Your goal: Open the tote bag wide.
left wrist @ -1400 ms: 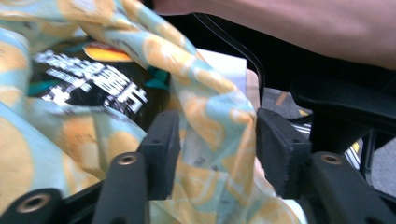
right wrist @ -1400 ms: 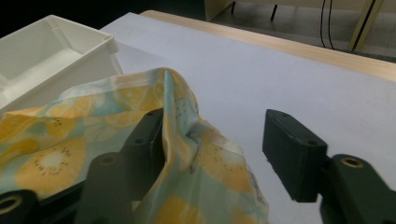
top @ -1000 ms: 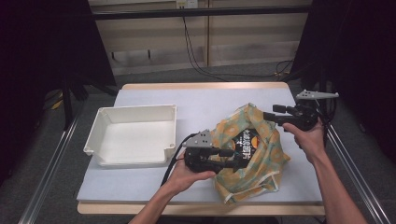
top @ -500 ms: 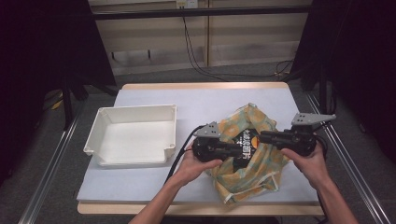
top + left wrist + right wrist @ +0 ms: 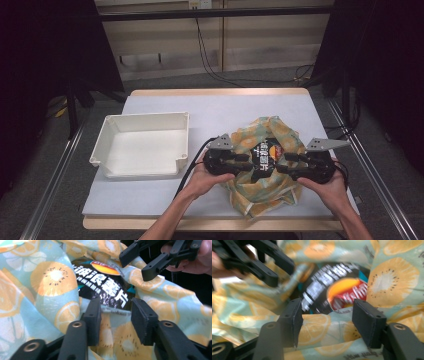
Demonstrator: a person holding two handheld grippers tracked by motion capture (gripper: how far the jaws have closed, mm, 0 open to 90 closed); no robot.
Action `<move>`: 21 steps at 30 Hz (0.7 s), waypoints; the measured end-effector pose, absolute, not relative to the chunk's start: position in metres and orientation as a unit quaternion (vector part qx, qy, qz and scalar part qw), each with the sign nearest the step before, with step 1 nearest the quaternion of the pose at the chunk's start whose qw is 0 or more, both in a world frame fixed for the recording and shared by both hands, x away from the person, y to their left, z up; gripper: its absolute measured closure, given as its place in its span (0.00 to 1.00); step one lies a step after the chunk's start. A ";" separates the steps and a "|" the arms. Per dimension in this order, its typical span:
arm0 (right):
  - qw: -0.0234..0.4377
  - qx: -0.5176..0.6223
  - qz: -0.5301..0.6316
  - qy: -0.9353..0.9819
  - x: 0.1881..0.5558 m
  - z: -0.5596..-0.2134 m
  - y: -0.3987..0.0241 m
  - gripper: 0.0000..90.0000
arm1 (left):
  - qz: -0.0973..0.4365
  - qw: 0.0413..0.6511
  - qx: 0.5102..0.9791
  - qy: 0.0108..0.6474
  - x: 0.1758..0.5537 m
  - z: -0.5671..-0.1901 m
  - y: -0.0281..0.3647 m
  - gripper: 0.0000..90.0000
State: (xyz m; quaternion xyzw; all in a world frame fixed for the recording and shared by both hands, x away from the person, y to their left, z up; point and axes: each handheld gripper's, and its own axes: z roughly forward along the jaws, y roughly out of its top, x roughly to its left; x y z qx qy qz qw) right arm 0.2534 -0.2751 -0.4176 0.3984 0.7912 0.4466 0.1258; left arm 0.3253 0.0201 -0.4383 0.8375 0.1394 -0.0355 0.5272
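High view, lower right: both grippers — left gripper [image 5: 248, 163], right gripper [image 5: 278, 165] — face each other across the fruit-print cloth [image 5: 250, 192], jaws just reopened, gripping nothing, framing the snack bag [image 5: 265, 151] nested inside — seemingly to uncover it.

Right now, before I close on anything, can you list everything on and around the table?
Fruit-print cloth bag: one, teal and orange, table's right front, bunched.
Black snack packet: one, black with orange logo, inside the bag's opening.
White plastic tray: one, white, table's left.
Table: one, pale top with wooden edge.
Cables: several, black, on the floor behind the table.
Left gripper: black, jaws open astride the bag's rim, having just opened.
Right gripper: black, jaws open astride the opposite rim, having just opened.
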 end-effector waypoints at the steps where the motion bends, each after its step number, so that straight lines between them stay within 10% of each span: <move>1: 0.128 0.400 0.441 0.793 0.253 -0.420 -0.276 0.44 | -0.036 0.527 0.838 0.140 0.325 -0.439 0.020 0.64; 16: 0.097 0.437 0.406 0.797 0.240 -0.454 -0.280 0.34 | -0.039 0.533 0.838 0.108 0.310 -0.434 0.004 0.62; 21: 0.099 0.440 0.411 0.792 0.235 -0.460 -0.285 0.61 | -0.040 0.531 0.841 0.097 0.307 -0.427 -0.005 0.64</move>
